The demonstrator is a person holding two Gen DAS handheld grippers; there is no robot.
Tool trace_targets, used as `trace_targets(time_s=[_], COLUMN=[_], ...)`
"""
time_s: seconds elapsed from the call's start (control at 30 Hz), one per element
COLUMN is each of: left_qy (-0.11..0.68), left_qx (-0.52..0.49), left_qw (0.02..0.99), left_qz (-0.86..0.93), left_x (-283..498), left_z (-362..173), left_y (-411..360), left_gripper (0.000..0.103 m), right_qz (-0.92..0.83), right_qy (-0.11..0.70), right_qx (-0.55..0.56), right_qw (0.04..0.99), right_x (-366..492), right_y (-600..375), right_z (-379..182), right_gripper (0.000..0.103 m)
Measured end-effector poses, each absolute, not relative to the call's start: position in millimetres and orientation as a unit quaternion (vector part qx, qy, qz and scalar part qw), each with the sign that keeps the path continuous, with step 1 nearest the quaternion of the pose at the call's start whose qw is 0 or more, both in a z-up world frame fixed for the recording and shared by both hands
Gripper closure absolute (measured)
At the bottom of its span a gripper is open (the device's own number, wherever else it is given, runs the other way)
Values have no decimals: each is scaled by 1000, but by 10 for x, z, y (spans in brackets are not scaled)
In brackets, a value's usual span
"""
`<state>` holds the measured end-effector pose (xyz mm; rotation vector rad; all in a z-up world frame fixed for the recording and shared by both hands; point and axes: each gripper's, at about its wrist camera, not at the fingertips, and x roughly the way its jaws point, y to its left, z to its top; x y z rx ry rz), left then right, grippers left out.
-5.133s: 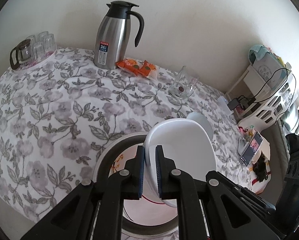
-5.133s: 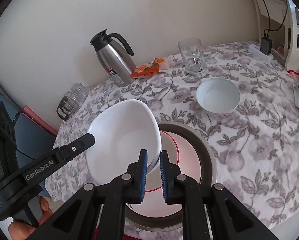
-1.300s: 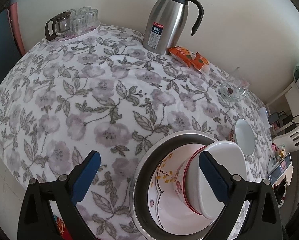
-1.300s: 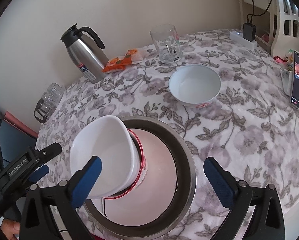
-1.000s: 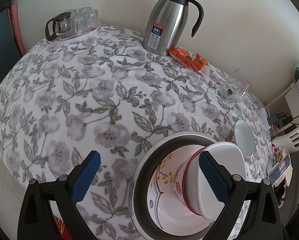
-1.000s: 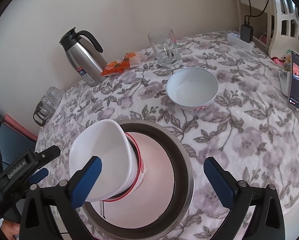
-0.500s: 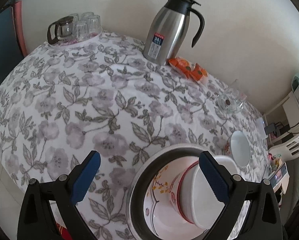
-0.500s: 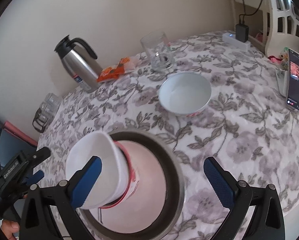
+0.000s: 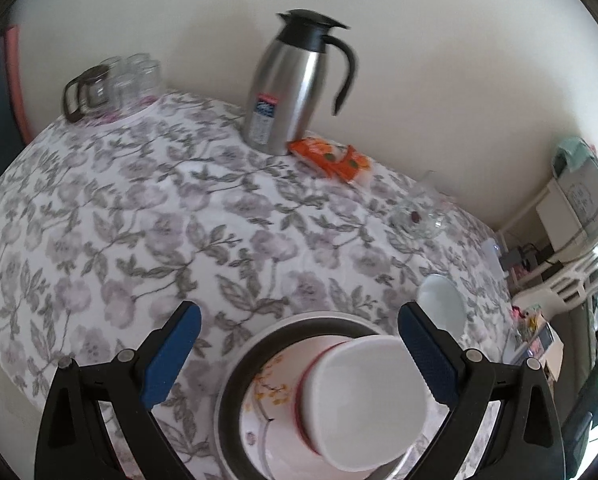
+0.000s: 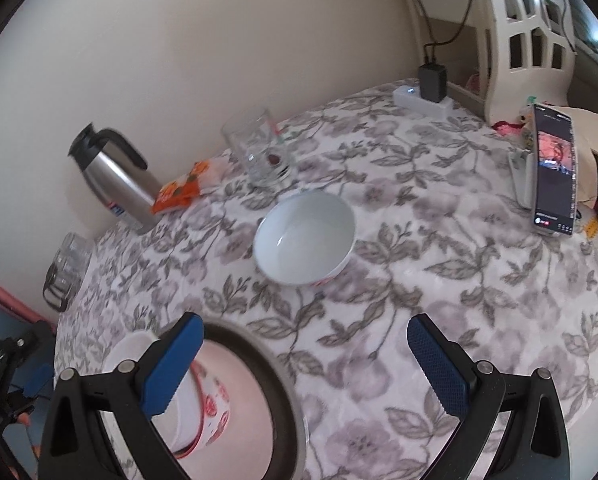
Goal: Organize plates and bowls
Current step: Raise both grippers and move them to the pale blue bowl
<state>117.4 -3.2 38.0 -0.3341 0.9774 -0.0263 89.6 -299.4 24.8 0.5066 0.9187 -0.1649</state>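
A steel basin [image 9: 235, 376] at the table's near edge holds a floral plate [image 9: 259, 408]. On the plate lies a red-rimmed bowl [image 10: 215, 404] with a plain white bowl [image 9: 363, 400] nested in it, both tilted. My left gripper [image 9: 299, 356] hovers open above the basin, holding nothing. A second white bowl [image 10: 305, 238] stands alone on the flowered cloth, straight ahead of my right gripper [image 10: 307, 366]. That gripper is open and empty, and sits over the basin's right rim [image 10: 287, 396].
Along the wall stand a steel thermos [image 9: 295, 80], an orange snack packet [image 9: 331, 158], a glass tumbler [image 10: 259, 152] and a tray of glasses [image 9: 111, 84]. A propped phone [image 10: 555, 168] and a power strip [image 10: 423, 100] sit at the right. A white shelf [image 10: 527, 28] stands beyond.
Both grippers were shut on the white bowl five seconds ago, then let it go into the red-rimmed bowl. Since then the right gripper has swung right, toward the lone bowl; the left has tilted up.
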Motion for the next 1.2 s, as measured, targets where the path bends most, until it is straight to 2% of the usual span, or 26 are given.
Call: trace_targets(time_s=[0.33,0.8,0.9,1.07,1.13,1.2], left_qy=[519,576,589,600,605,609], left_qx=[-159,-85,-73,-45,-42,-35], left_qw=[839,812,803,798,794,791], left_qz=[-39,-54,-46,-32,-36,-38], left_x=[1508,1894,1975,2098,2141,2175], left_z=[310,165,101,51,21,-23], left_y=[-421,-1122,-1218,-1378,-1454,-1536], left_gripper=[4,4,8,20,23,29], right_qz=[-119,-121,-114,-105,-105,-104], right_qy=[438,447,452,457,457,459], right_qx=[261,280,282,285,288,290], right_qw=[852,841,839,836,835,833], right_x=[999,1148,1197,1291,1322,1363], right_y=[-3345,-3557,-3547,-3553,-3573,-3591], right_z=[126,-77,-131,-215,-243,-274], right_gripper=[0,3,8,18,25,25])
